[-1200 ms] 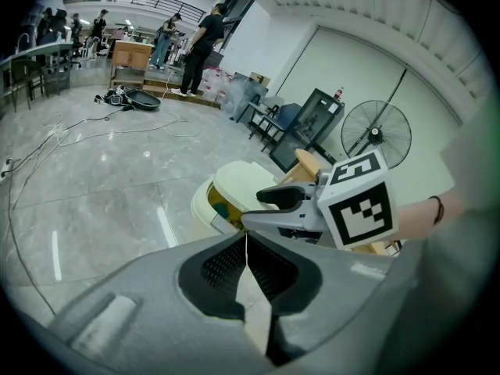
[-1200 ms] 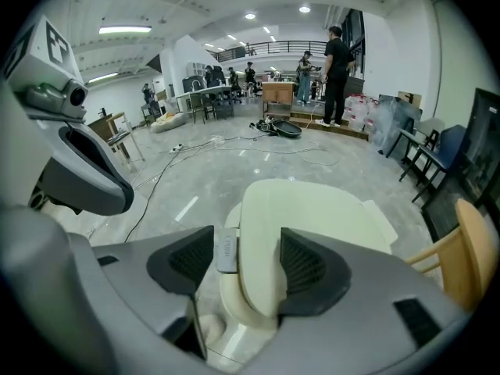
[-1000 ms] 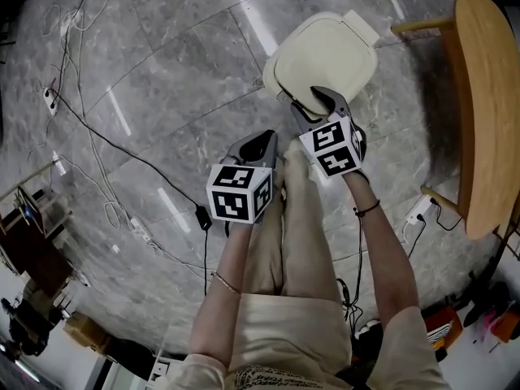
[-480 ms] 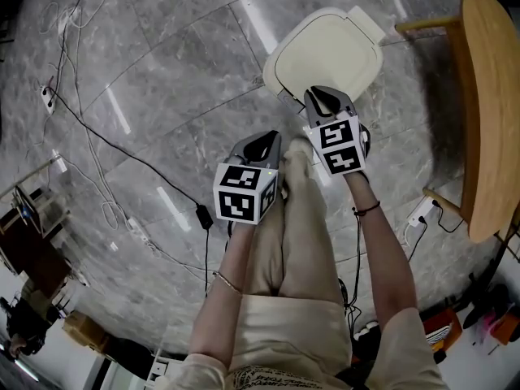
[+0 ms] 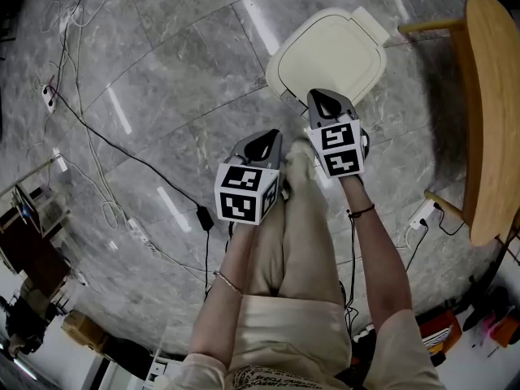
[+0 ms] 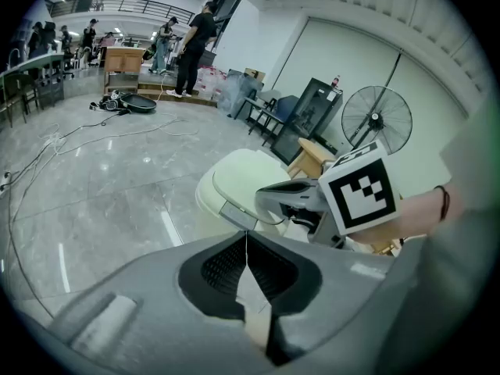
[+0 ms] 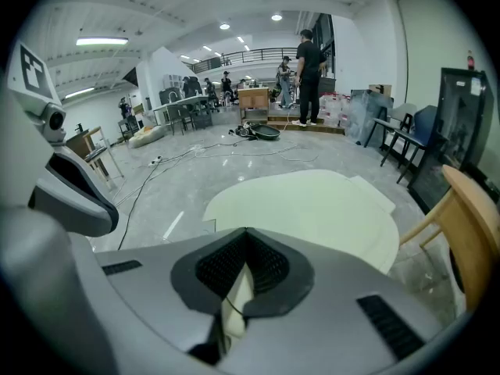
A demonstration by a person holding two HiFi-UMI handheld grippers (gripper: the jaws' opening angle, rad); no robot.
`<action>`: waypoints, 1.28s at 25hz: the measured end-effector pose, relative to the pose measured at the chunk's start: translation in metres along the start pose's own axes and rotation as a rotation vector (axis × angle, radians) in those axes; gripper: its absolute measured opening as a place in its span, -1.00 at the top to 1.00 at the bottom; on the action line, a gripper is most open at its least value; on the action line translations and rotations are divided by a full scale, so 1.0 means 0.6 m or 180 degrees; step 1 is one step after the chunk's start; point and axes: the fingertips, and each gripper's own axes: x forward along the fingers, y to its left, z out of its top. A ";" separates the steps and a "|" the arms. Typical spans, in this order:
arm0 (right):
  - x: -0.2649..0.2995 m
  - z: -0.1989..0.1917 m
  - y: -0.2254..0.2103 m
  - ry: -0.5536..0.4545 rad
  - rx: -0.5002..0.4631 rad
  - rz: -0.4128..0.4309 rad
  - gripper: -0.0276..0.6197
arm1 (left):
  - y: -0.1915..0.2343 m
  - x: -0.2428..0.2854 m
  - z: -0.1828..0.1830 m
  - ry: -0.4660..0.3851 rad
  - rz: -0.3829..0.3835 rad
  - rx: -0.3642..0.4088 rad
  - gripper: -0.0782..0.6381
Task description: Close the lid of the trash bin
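Grey right gripper (image 5: pixel 326 96) down-tilted at lid (image 5: pixel 329 51) edge

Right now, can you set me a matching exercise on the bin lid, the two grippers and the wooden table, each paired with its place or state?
Things:
1. bin lid
2. left gripper
3. right gripper
4. wooden table

Places or states:
A. light wood, at the right edge of the head view
B. jaws together, tip at the near rim of the trash bin
C. cream, down flat on the trash bin
D. jaws together, over the floor, short of the trash bin

Pairs: 1-C, 2-D, 3-B, 4-A
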 end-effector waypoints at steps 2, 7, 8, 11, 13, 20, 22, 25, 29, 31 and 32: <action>0.002 0.000 0.000 -0.0007 0.0050 -0.0001 0.90 | 0.002 0.001 -0.001 -0.0004 0.0015 -0.0012 0.72; 0.006 -0.009 -0.003 0.0023 0.0117 -0.0035 0.90 | -0.002 0.006 -0.001 -0.0021 0.0034 -0.0013 0.72; 0.008 -0.010 -0.002 0.0040 0.0129 -0.0042 0.90 | -0.001 0.007 -0.001 -0.0023 0.0035 -0.0011 0.72; 0.009 -0.008 -0.001 0.0045 0.0116 -0.0078 0.90 | 0.001 0.007 0.002 -0.0040 0.0048 -0.0019 0.72; 0.009 -0.008 -0.001 0.0043 0.0103 -0.0078 0.90 | 0.002 0.007 0.003 -0.0050 0.0052 -0.0027 0.72; -0.002 -0.004 0.000 0.0082 0.0269 0.0073 0.90 | -0.007 -0.014 0.031 -0.0209 -0.0017 -0.0128 0.72; -0.016 0.006 0.000 0.0042 0.0329 0.0117 0.90 | -0.010 -0.025 0.045 -0.0276 -0.0016 -0.0110 0.72; -0.044 0.019 0.009 0.0061 0.0340 0.0209 0.90 | -0.020 -0.046 0.063 -0.0313 -0.0052 -0.0100 0.72; -0.089 0.039 0.018 0.0104 0.0444 0.0337 0.90 | -0.044 -0.078 0.090 -0.0388 -0.0131 -0.0206 0.72; -0.114 0.053 0.018 0.0081 0.0458 0.0322 0.90 | -0.055 -0.093 0.099 -0.0386 -0.0137 -0.0188 0.72; -0.125 0.062 0.018 0.0061 0.0462 0.0319 0.90 | -0.060 -0.101 0.103 -0.0384 -0.0141 -0.0172 0.72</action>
